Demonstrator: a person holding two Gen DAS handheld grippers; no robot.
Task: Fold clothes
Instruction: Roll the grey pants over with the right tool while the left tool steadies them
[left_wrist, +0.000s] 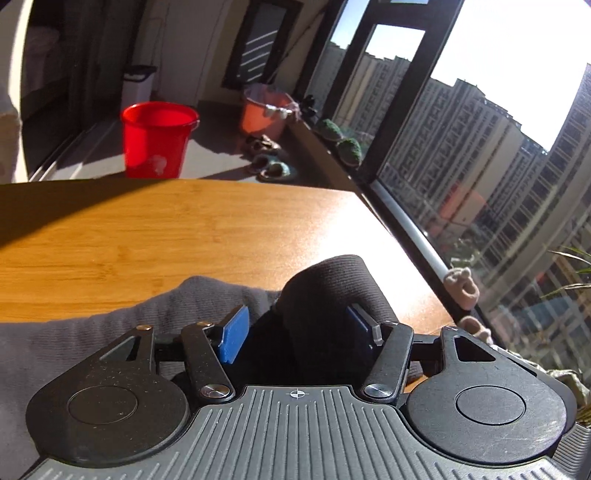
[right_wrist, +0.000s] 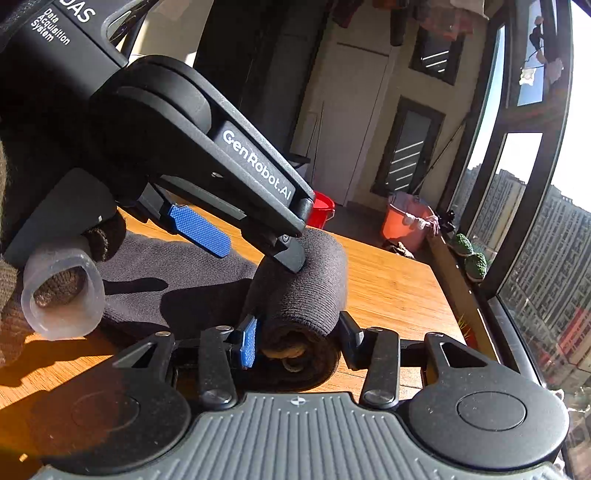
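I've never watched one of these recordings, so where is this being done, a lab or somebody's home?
Most likely a home: a glazed, sunny balcony high in an apartment block. Tall windows look onto residential towers, a red bucket and slippers sit on the floor, and laundry hangs overhead beside the wooden table.

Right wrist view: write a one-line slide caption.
Two grippers hold a rolled dark-grey ribbed garment on a sunlit wooden table.
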